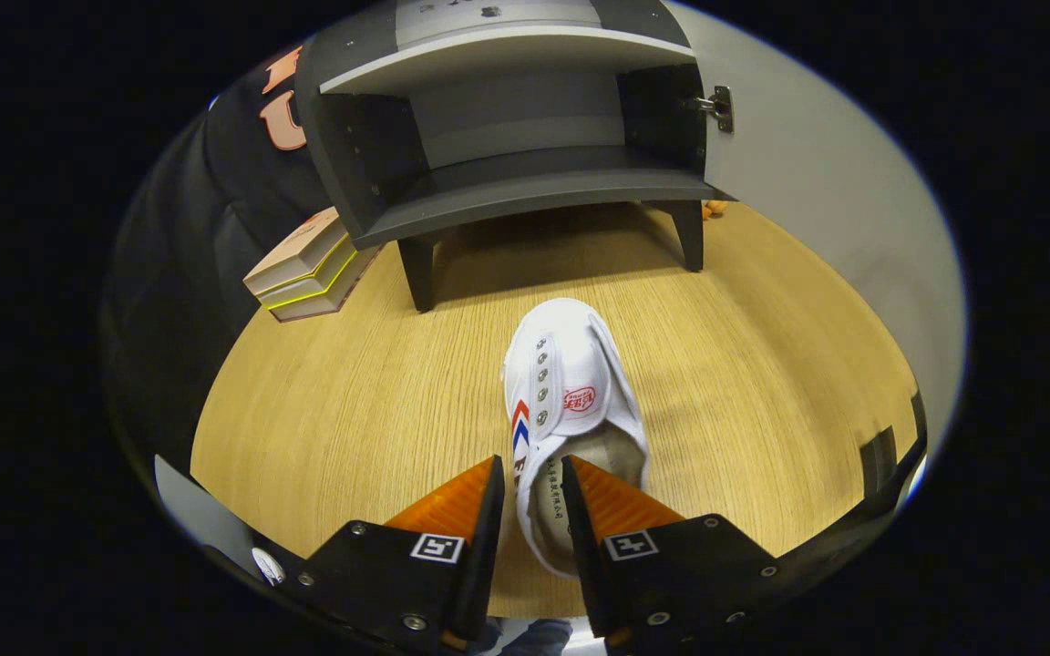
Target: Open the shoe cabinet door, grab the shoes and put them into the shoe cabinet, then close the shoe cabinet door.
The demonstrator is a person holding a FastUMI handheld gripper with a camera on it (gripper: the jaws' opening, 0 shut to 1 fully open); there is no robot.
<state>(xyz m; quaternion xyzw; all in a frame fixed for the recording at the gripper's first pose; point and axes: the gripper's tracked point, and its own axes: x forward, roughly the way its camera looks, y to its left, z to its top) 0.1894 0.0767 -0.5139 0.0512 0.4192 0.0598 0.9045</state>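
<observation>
Shoe [571, 383] lies lengthwise, toe toward the open shoe cabinet [507, 196]; gripper [532, 483] pinches its left collar.

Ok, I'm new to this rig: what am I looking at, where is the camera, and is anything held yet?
The camera rides on a hand-held two-finger gripper and looks forward along its fingers. A white shoe lies on the wooden floor, toe pointing at the cabinet. One finger sits outside the shoe's side wall, the other inside its opening, closed around that wall, so the shoe looks gripped. Beyond it stands the grey shoe cabinet, its door swung open to the right. A stack of books sits beside the cabinet's left leg.
</observation>
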